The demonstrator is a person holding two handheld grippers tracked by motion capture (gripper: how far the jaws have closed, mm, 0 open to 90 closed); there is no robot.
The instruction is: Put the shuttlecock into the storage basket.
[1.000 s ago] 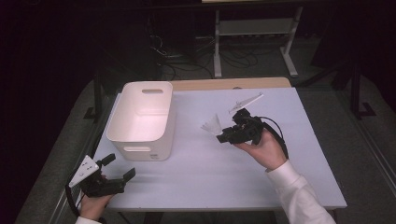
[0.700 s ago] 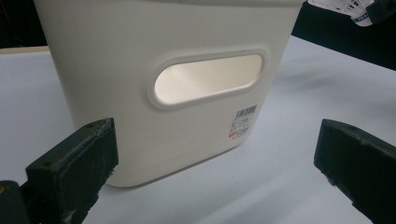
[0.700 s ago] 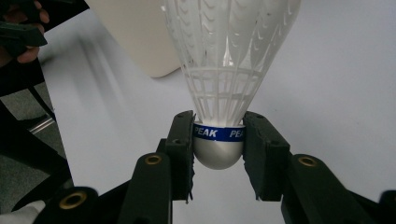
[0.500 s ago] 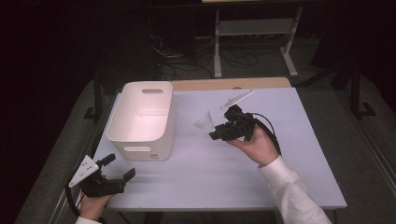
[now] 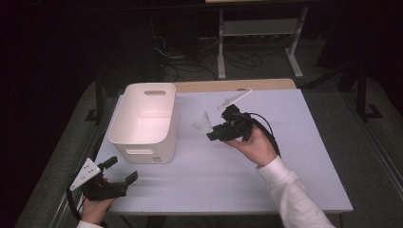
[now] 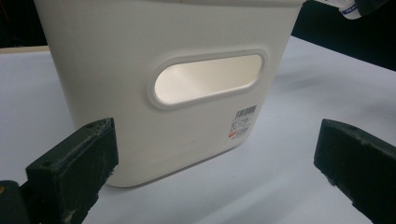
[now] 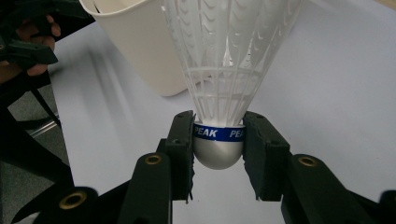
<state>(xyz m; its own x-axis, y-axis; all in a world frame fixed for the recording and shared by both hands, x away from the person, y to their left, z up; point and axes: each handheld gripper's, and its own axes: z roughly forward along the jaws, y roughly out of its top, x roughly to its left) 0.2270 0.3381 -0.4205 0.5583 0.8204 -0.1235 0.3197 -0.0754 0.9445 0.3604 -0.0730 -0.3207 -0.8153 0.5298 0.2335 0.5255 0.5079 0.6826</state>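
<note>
The white table [image 5: 294,156] held a white bin [image 5: 142,121] on its far left. The right gripper [image 5: 211,134] was lifted above the middle, jaws squeezing a white shuttlecock [image 7: 224,70]. The left gripper [image 5: 121,171] sat low at the near left, its 2 jaws wide apart.

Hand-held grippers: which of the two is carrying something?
The right hand-held gripper: its jaws clamp the shuttlecock by its base, beside the white bin. The left hand-held gripper is open and empty.
</note>
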